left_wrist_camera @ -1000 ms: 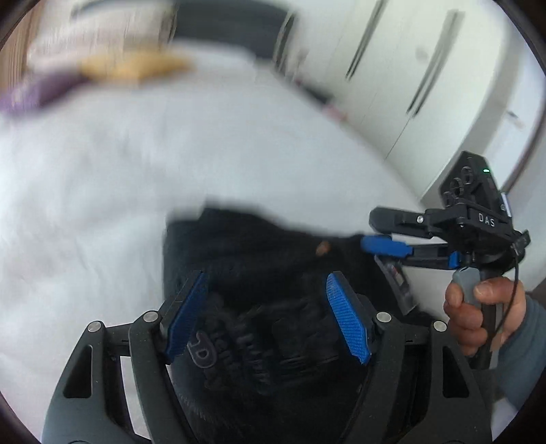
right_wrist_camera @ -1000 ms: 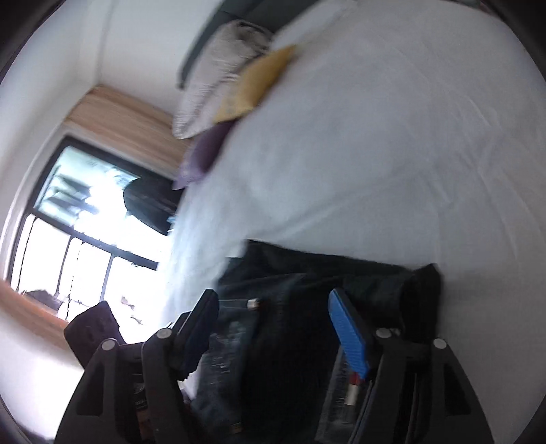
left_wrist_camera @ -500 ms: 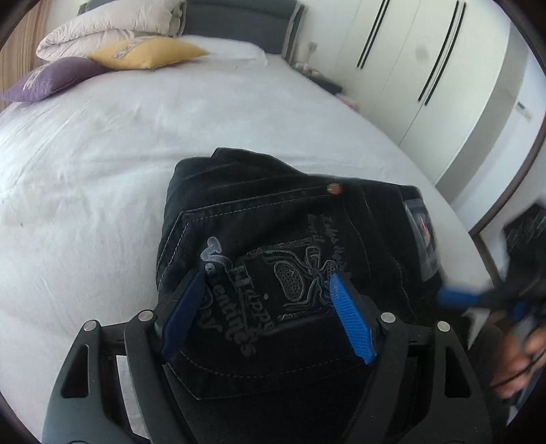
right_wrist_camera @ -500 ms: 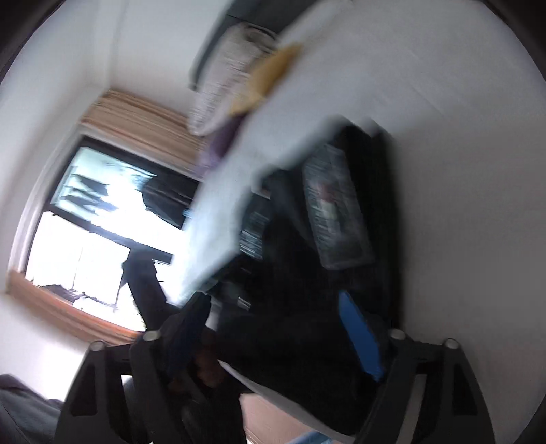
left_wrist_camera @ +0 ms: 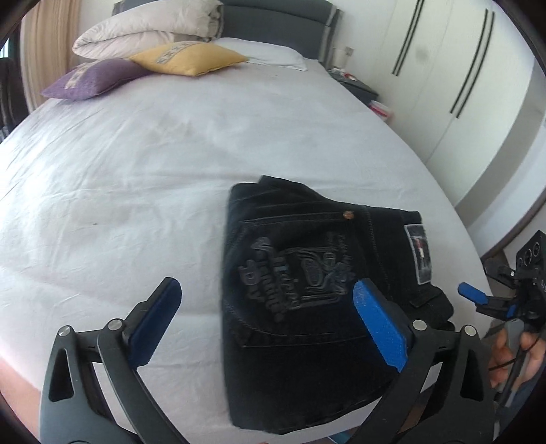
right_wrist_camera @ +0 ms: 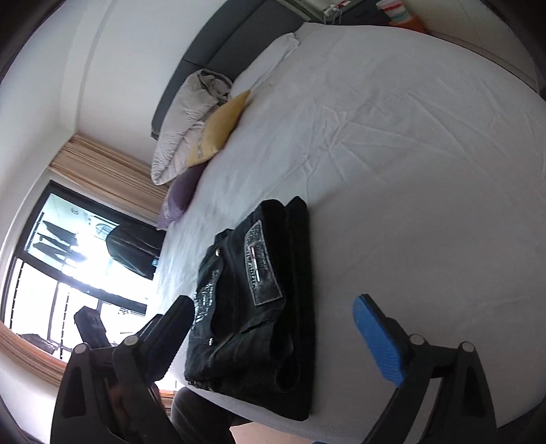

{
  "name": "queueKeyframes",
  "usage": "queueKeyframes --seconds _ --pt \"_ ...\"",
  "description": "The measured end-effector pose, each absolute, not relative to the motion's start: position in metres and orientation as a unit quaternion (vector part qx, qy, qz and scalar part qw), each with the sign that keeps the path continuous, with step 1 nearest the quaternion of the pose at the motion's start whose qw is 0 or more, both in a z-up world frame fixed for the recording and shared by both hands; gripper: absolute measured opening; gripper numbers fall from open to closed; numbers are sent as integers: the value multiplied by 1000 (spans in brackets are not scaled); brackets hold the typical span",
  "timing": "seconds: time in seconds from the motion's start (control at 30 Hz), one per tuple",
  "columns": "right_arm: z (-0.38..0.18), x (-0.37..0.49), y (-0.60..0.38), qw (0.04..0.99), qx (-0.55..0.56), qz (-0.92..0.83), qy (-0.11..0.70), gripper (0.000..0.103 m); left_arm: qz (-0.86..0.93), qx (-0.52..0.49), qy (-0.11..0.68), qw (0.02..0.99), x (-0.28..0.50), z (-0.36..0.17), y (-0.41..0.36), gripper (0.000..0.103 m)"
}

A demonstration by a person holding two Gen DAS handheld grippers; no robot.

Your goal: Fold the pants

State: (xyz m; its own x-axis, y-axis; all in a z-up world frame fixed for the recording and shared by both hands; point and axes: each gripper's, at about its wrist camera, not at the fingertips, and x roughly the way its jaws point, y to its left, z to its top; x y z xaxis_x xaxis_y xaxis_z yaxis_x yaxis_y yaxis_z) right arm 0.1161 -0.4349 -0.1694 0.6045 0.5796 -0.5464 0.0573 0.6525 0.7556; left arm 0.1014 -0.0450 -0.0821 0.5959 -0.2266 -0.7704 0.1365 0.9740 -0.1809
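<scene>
Black jeans (left_wrist_camera: 307, 290) lie folded into a compact stack near the front edge of the white bed (left_wrist_camera: 136, 170), back pocket with grey embroidery facing up. In the right wrist view the same jeans (right_wrist_camera: 259, 300) show their waistband patch. My left gripper (left_wrist_camera: 266, 307) hovers above the stack's near side, its jaws opening wide, nothing pressed between the blue pads. My right gripper (right_wrist_camera: 273, 317) is also opening, pulled back off the bed's edge, with nothing held; it also shows in the left wrist view as the right gripper (left_wrist_camera: 491, 300), held by a hand.
A yellow pillow (left_wrist_camera: 187, 58), a purple pillow (left_wrist_camera: 92, 78) and a folded duvet (left_wrist_camera: 146, 30) lie at the headboard. White wardrobes (left_wrist_camera: 460, 85) line the right wall. A window (right_wrist_camera: 68, 273) with a dark chair stands beyond the bed's other side.
Both grippers have opened and drawn back from the jeans. The folded stack now lies free on the bed, farther from the left gripper, and the right gripper has swung off to the bed's edge.
</scene>
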Motion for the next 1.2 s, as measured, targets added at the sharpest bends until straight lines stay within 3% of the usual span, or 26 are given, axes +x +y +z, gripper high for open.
queueKeyframes --seconds 0.47,1.03,1.07,1.17,1.2 --pt "-176 148 -424 801 337 176 462 98 -91 -65 477 872 123 -103 -6 103" --pt "-193 176 -395 766 320 222 512 99 -163 -64 517 838 150 -128 -36 102" --pt "-193 177 -393 765 317 223 513 99 -169 -65 521 834 152 -130 -39 101" --pt "-194 179 -384 761 314 230 520 94 -190 -65 544 814 158 -143 -49 78" --pt "-195 180 -381 761 309 228 523 93 -188 -65 548 813 159 -146 -51 77"
